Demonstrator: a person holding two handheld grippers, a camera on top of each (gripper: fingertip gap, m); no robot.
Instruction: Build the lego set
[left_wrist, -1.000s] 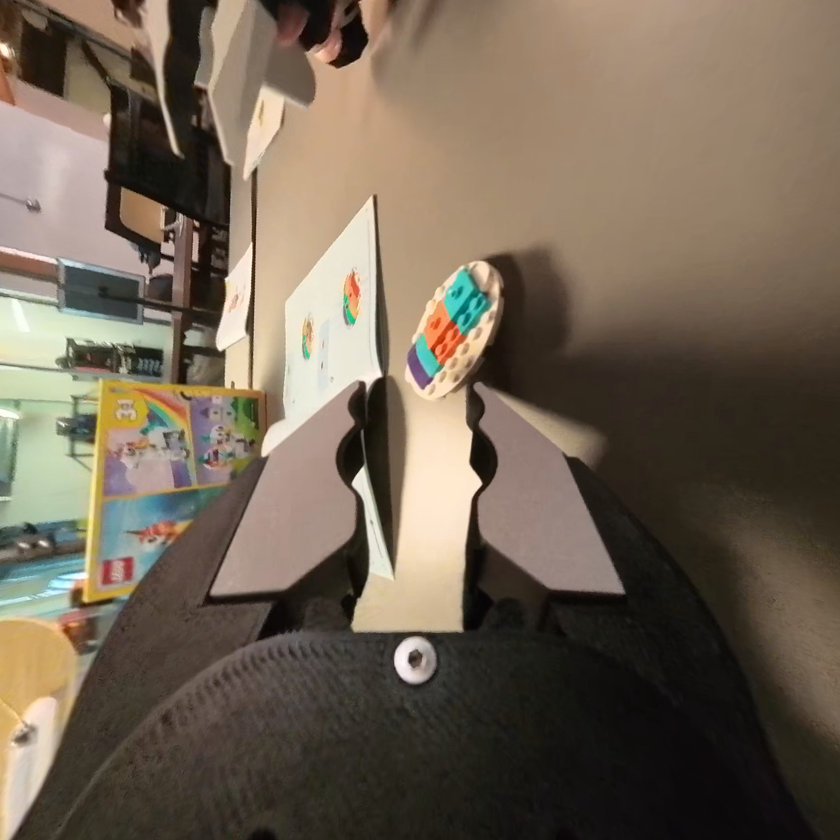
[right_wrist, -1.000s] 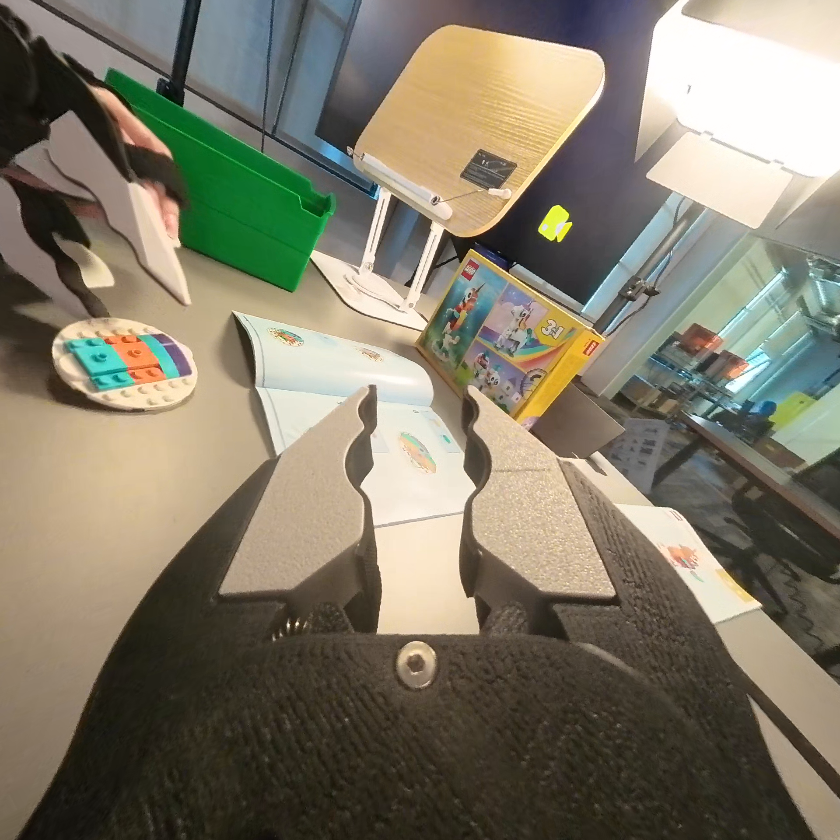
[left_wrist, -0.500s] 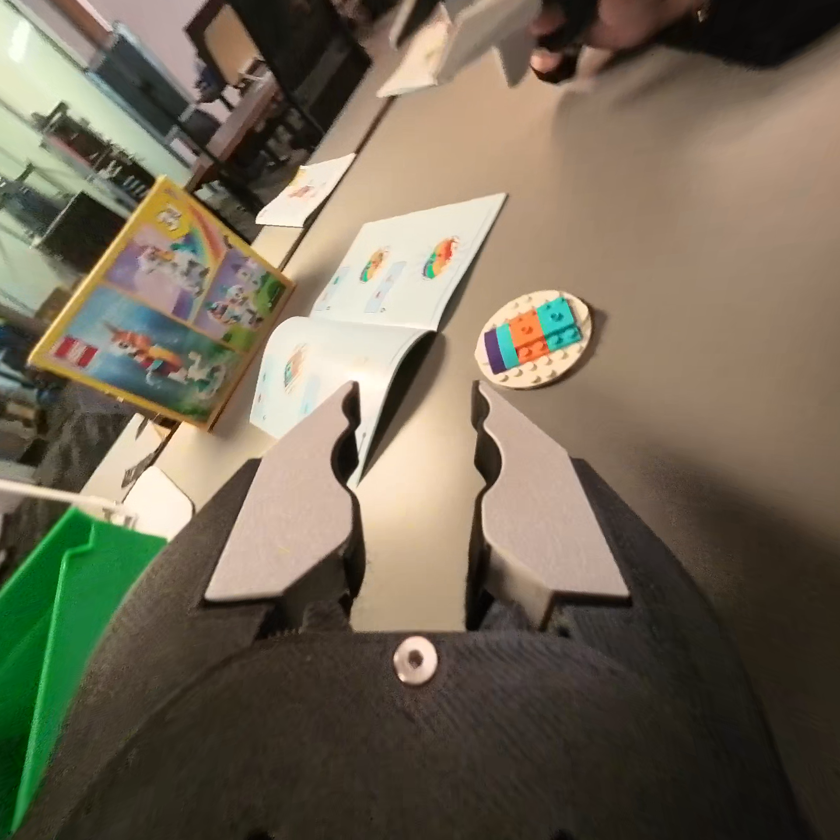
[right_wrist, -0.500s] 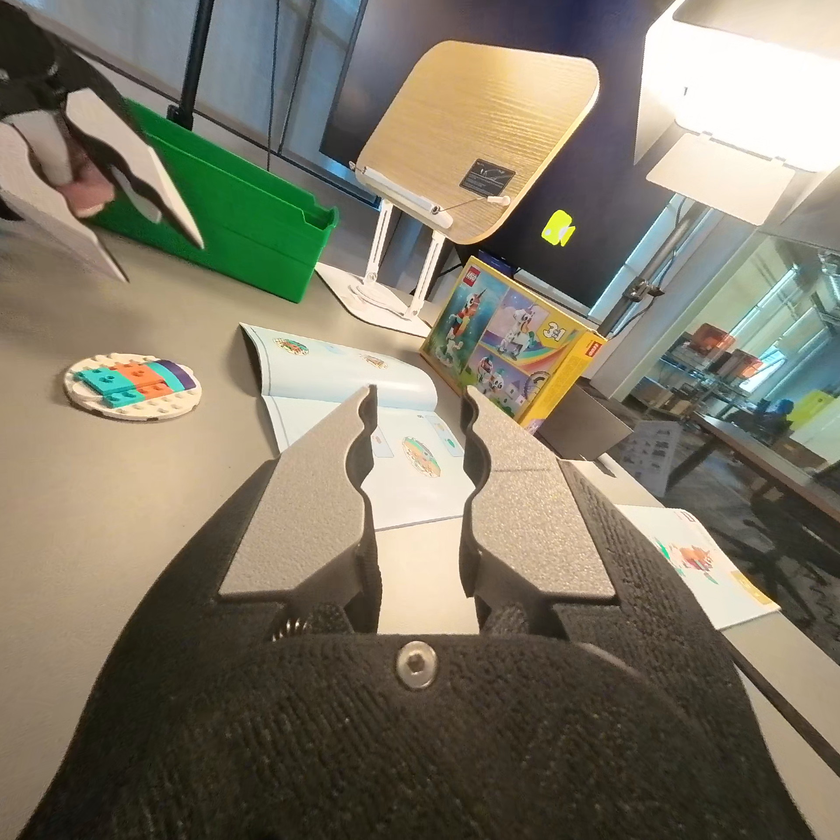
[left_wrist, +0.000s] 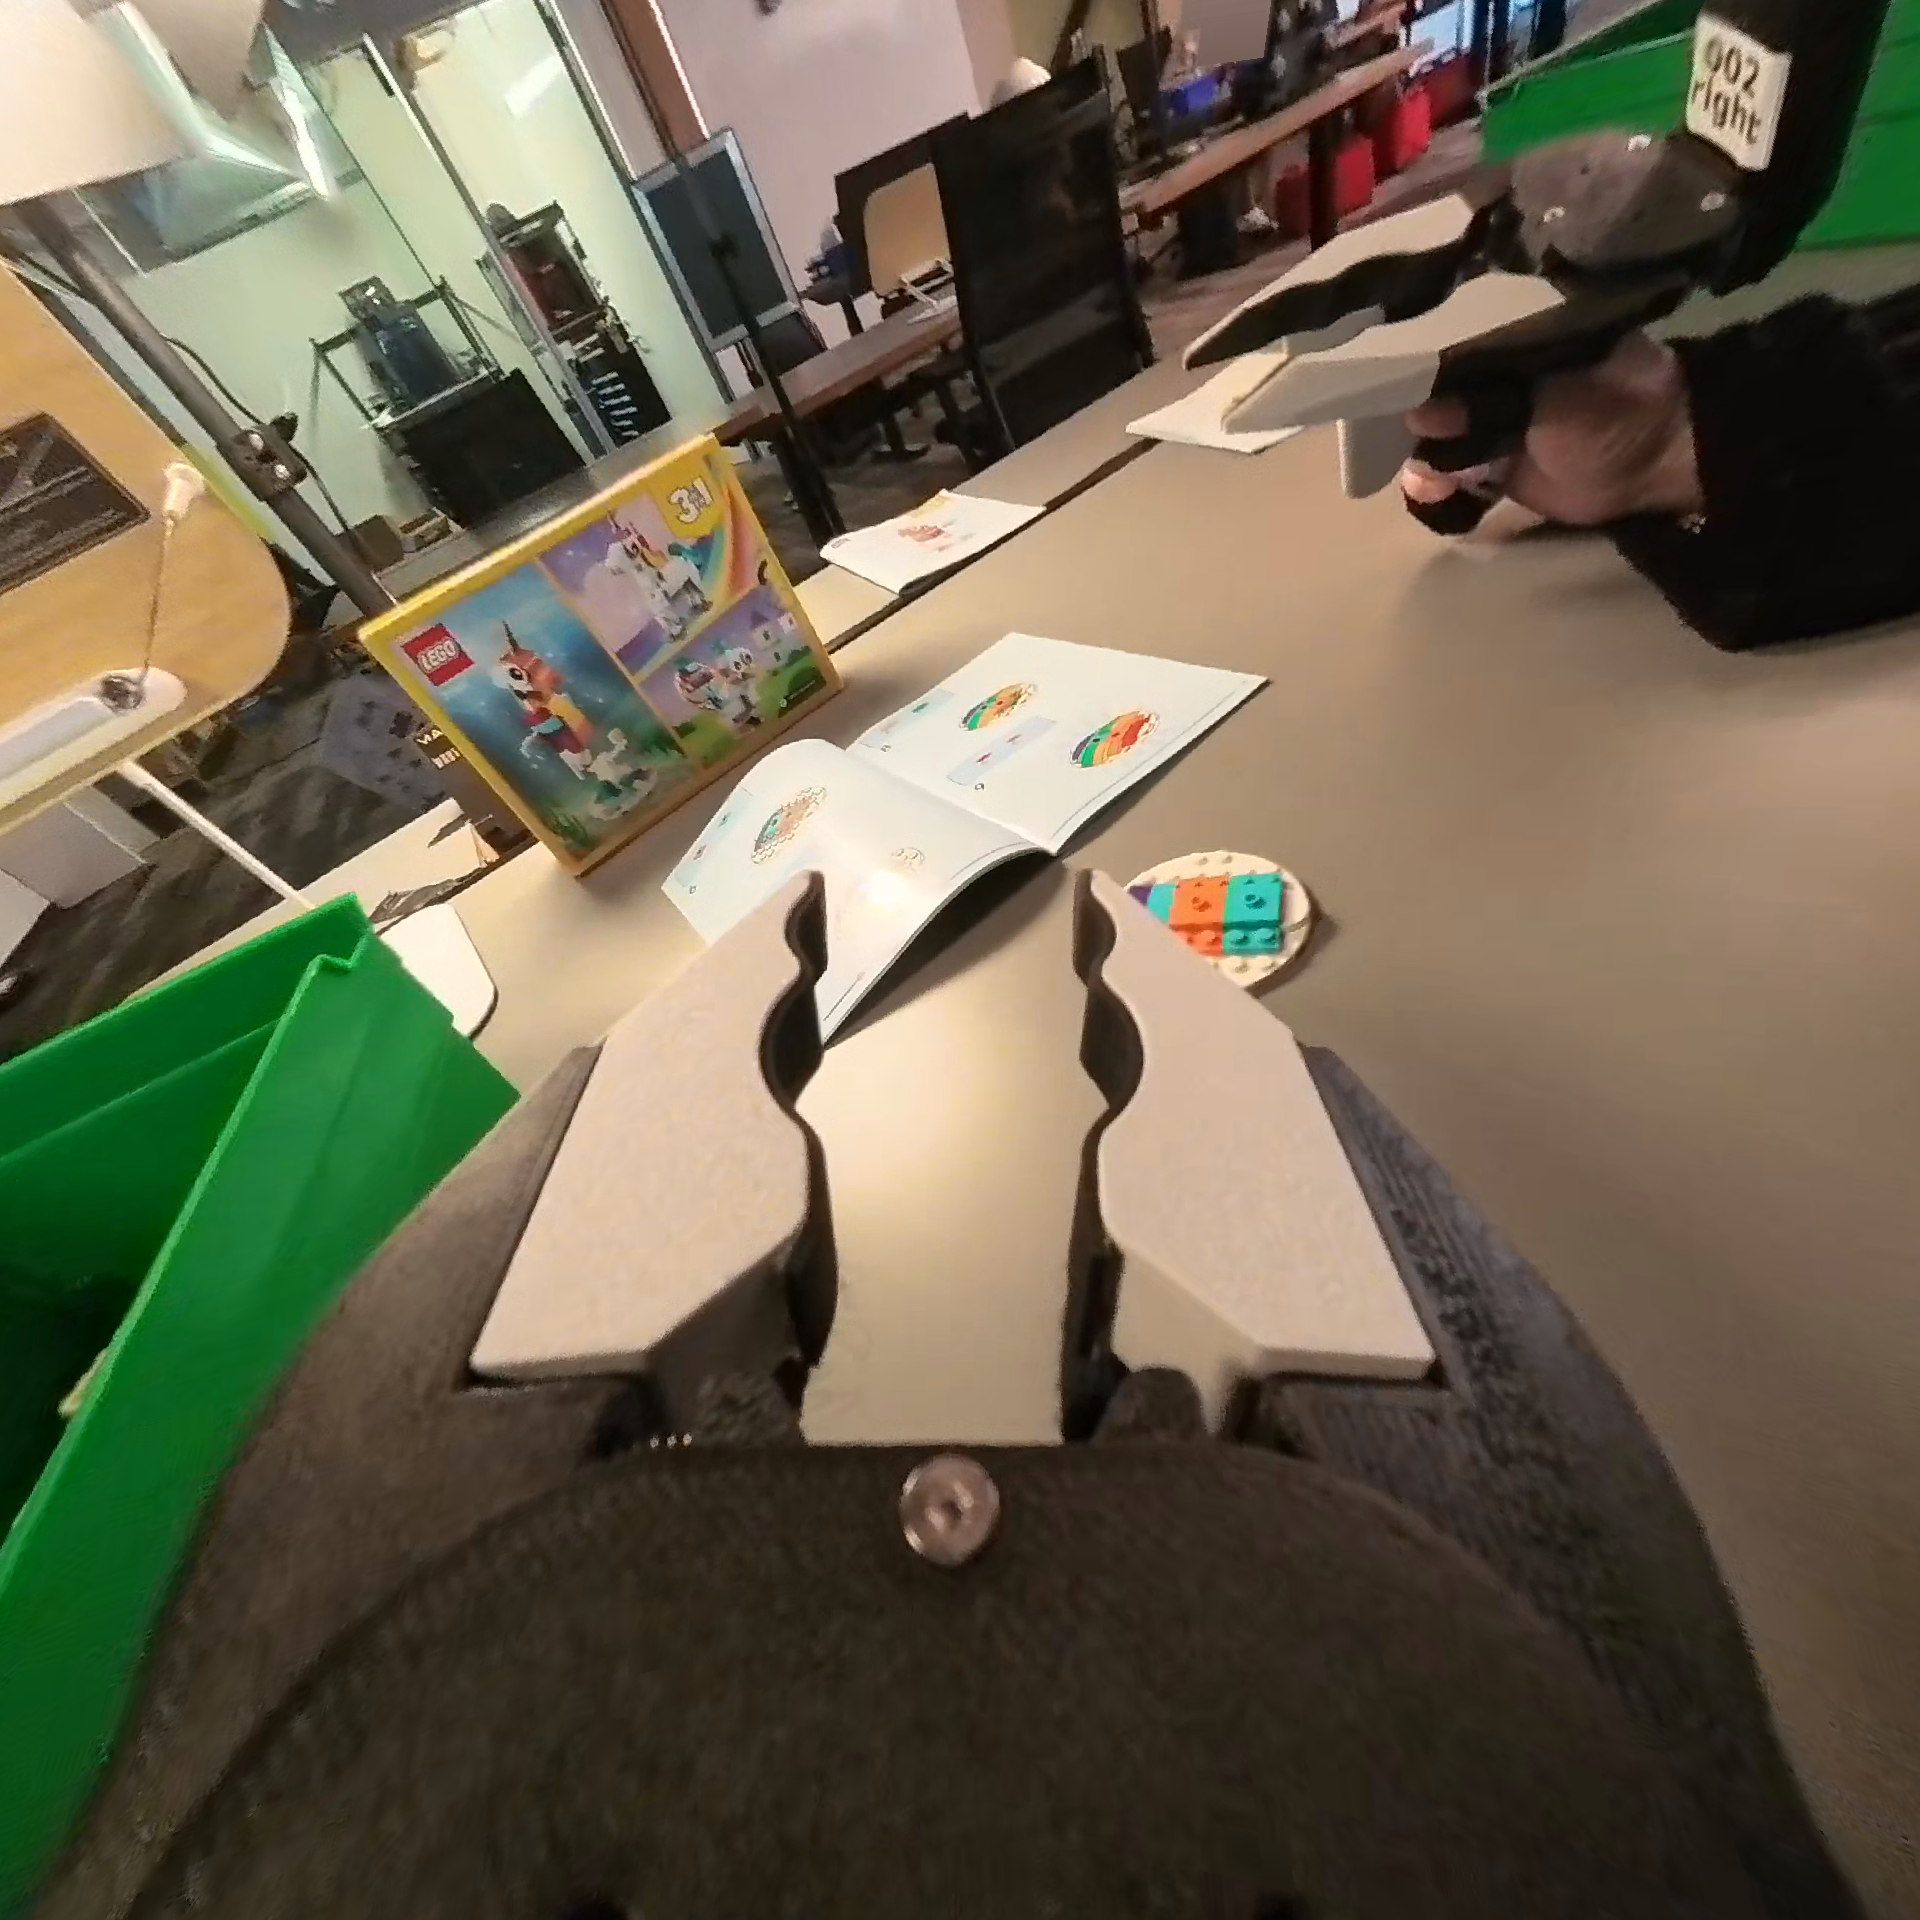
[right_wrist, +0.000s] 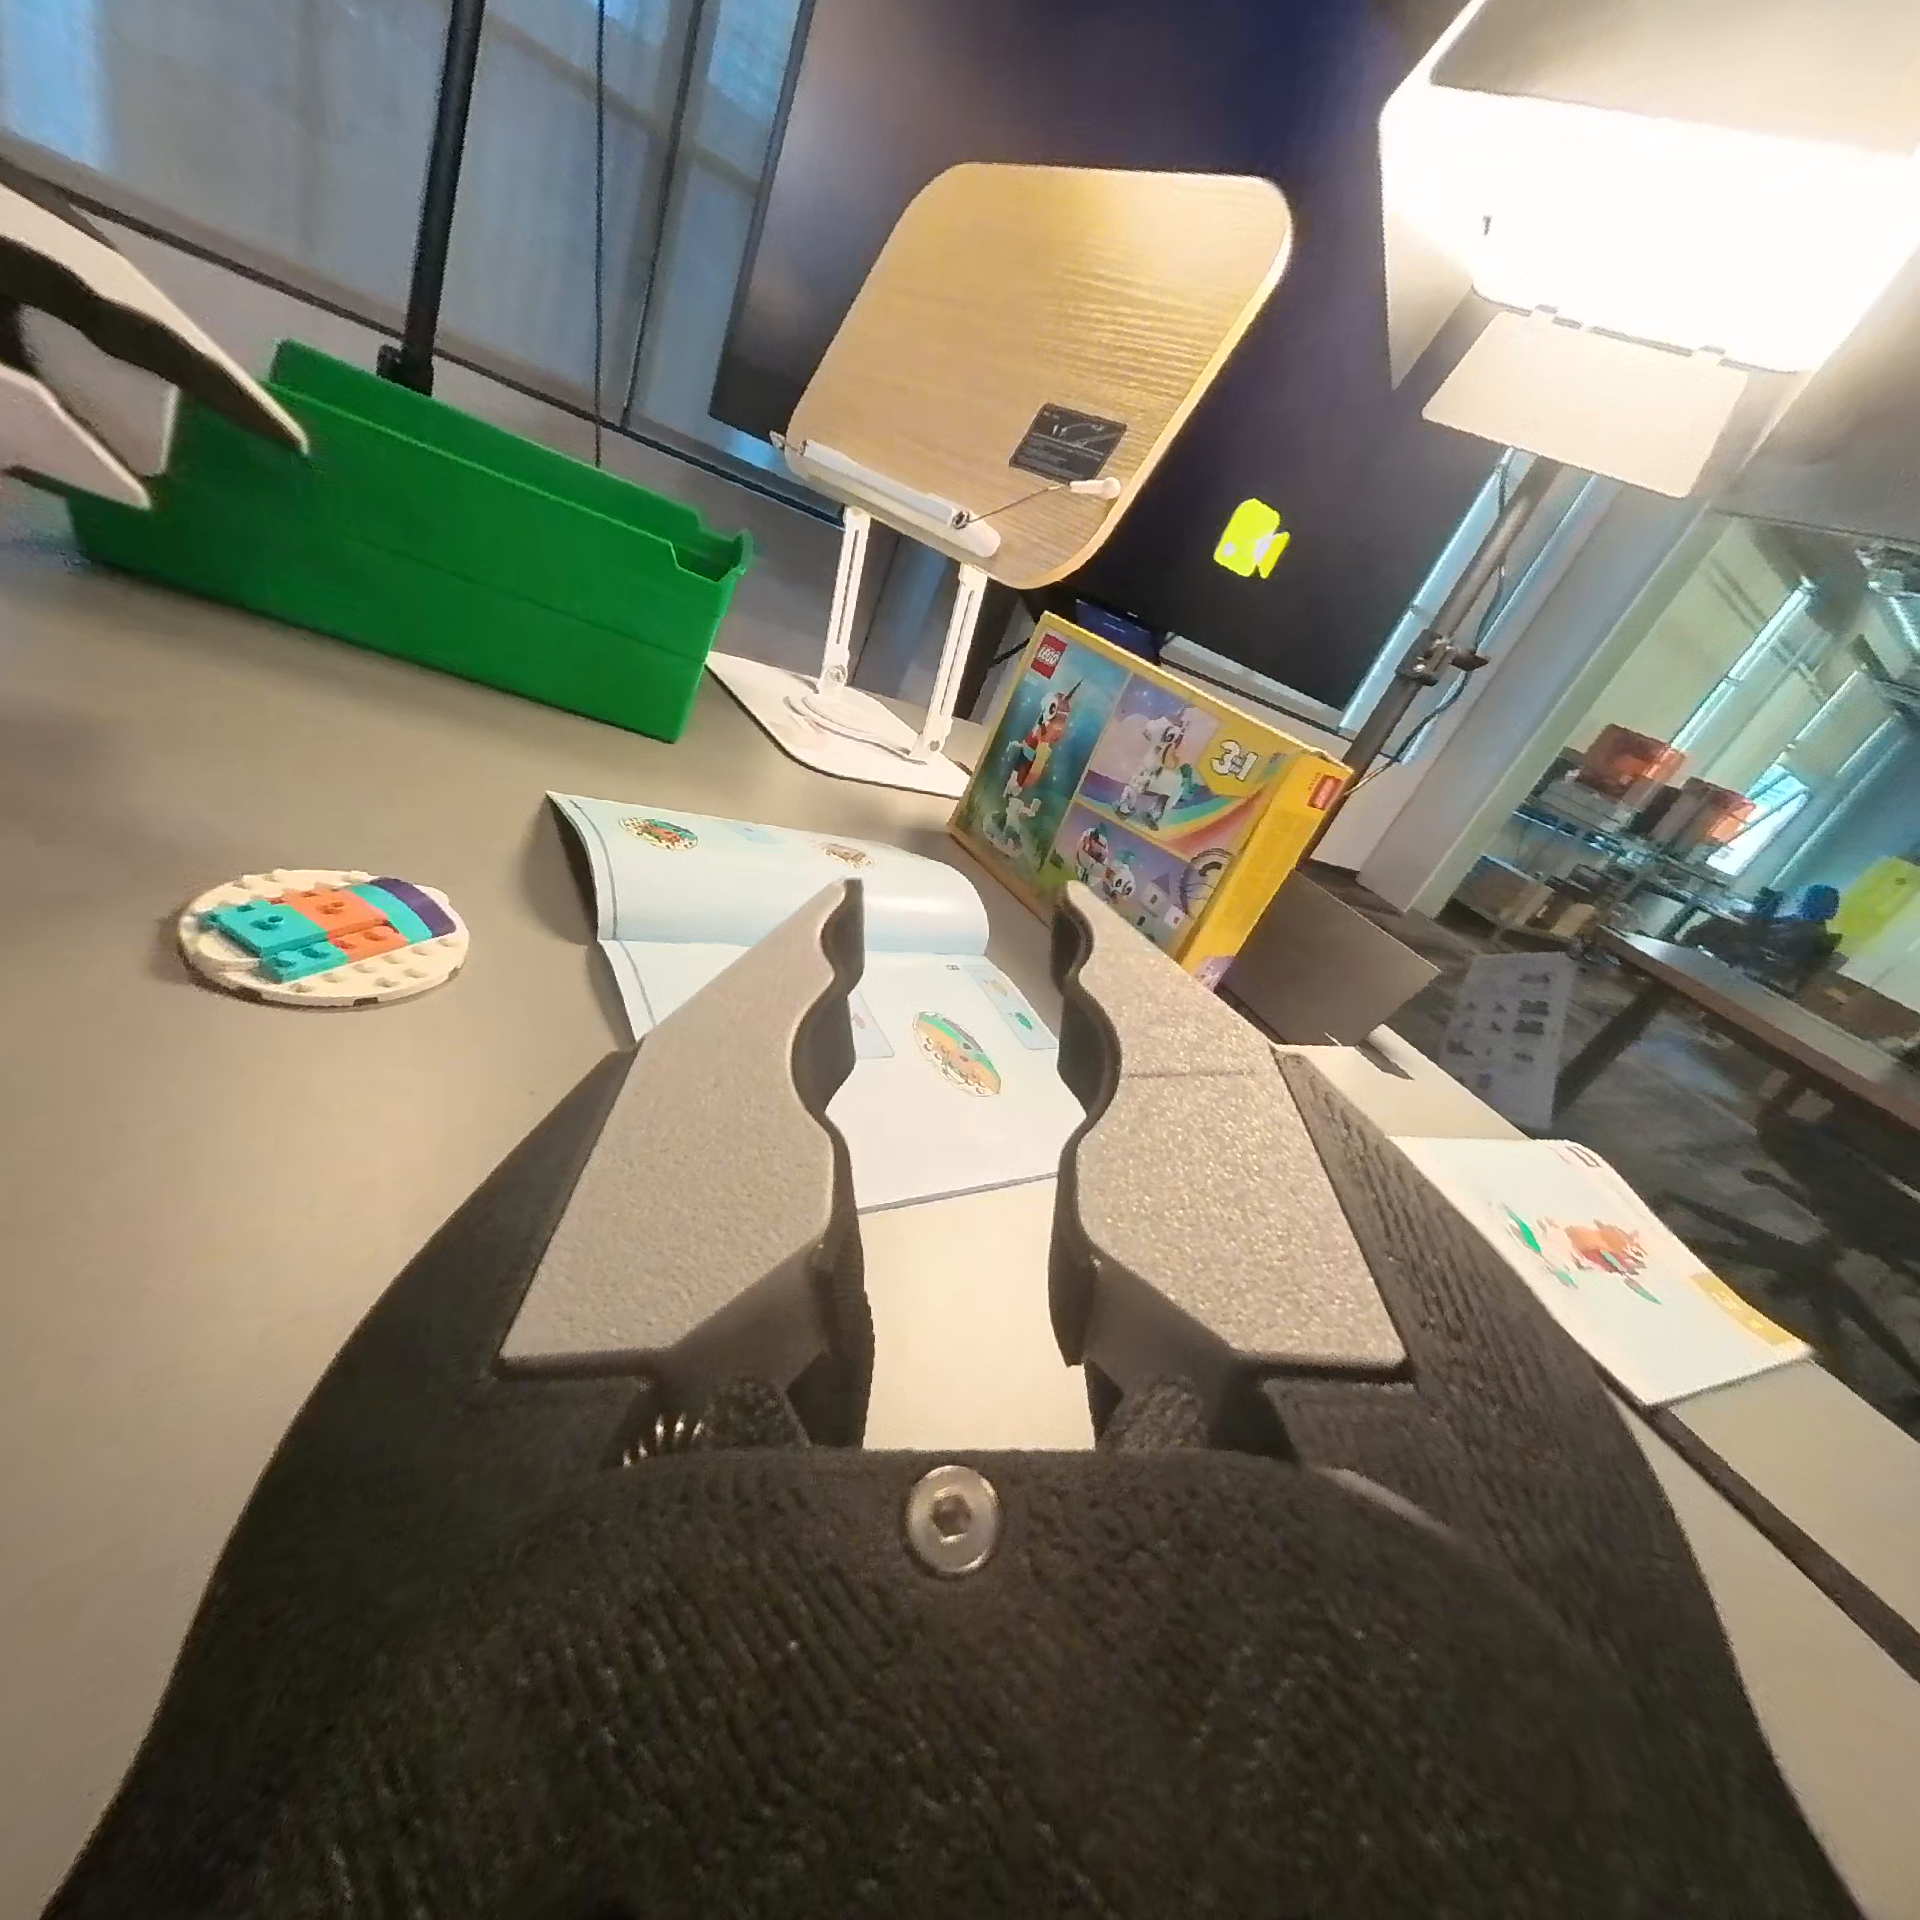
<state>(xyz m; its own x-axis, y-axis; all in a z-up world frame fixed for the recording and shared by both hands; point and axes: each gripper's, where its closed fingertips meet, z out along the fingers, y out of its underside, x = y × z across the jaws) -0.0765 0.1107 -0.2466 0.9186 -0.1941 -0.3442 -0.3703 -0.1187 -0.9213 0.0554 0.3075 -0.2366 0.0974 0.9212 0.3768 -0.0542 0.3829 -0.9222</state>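
While above the table (left_wrist: 1558, 831), left tongs (left_wrist: 945, 904) parted, empty; right tongs (right_wrist: 956, 904) likewise (touching nothing)

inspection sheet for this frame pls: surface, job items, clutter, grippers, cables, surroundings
Surface: grey table, bare in front of both grippers.
Job's things: round plate with teal, orange and purple bricks, flat on the table; open booklet beside it; yellow box upright behind the booklet.
Clutter: green bin; wooden stand; leaflet near the table edge.
Grippers: left gripper open, empty, near the bin; right gripper open, empty, over the booklet.
Cables: dark cable on the table by the leaflet.
Surroundings: lit lamp, dark screen, office desks behind glass.
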